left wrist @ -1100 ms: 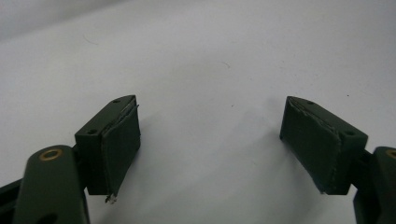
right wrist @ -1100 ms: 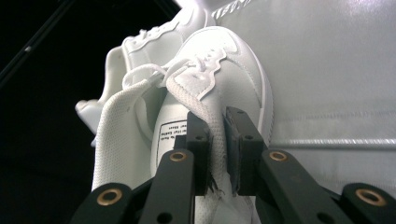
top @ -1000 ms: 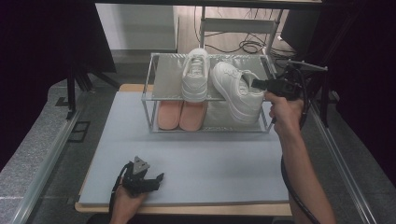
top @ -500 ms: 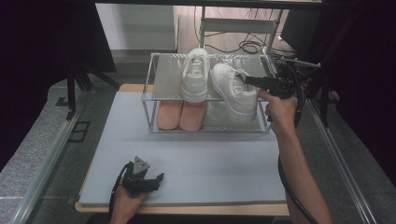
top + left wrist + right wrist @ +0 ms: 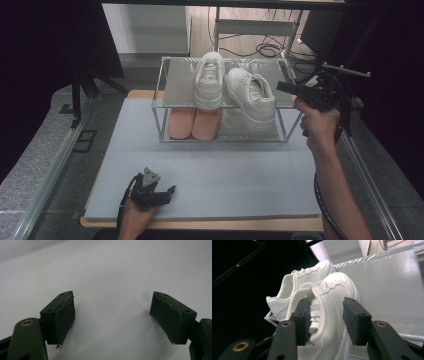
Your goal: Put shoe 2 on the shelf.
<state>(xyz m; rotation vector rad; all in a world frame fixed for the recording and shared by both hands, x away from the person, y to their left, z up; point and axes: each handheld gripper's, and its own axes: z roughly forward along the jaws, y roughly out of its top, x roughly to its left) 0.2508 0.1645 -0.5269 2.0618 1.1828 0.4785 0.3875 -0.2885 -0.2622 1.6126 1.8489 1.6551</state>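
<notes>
Two shoes: a pair of white sneakers stood on the top shelf of the wire rack (image 5: 161, 107); the left sneaker (image 5: 208, 80) sat straight, and the right sneaker (image 5: 251, 96) lay skewed, its heel swung out over the shelf's front edge.
Lower shelf: a pair of pink shoes (image 5: 192, 122) sat side by side under the straight sneaker.
Right gripper: the right gripper (image 5: 283, 87) was held up at shelf height, just beside the skewed sneaker's heel, most likely because that was the shoe to be handled.
Right jaws: they stood apart, one on each side of the heel collar of the right sneaker (image 5: 329, 312), not visibly pressing it.
Left gripper: the left gripper (image 5: 169, 190) rested low on the grey mat (image 5: 240, 175) at the near edge, well apart from the rack, seemingly parked out of the way.
Left jaws: spread wide over bare mat (image 5: 110, 277), holding nothing.
Sneaker's look: plain white, laced, thick-soled, with a padded collar; the upper appeared smooth and fairly stiff.
</notes>
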